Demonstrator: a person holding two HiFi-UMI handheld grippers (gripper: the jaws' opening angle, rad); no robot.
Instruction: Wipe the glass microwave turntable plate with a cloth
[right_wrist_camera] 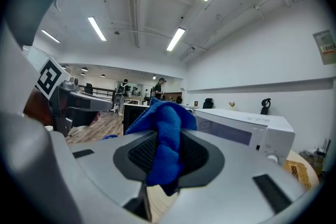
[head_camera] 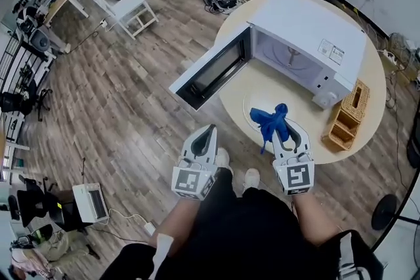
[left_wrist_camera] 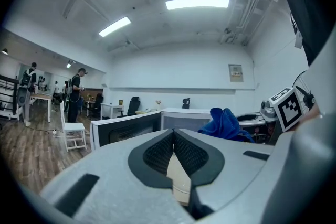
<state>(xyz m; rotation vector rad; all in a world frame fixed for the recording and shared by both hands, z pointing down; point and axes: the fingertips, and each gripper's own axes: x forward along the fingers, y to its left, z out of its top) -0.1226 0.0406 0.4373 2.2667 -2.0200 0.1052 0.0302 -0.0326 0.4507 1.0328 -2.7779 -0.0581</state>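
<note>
Near the table's front edge the glass plate sits out of the microwave. My right gripper pinches the blue cloth over it, and my left gripper is closed, empty. Wiping hasn't really started, so I'd press down next.

Bright, even light comes from long ceiling strips, leaving soft shadows on the wooden floor. All views bow strongly at the edges. Both gripper views darken at the corners, and the left gripper is blurred nearest the lens.
</note>
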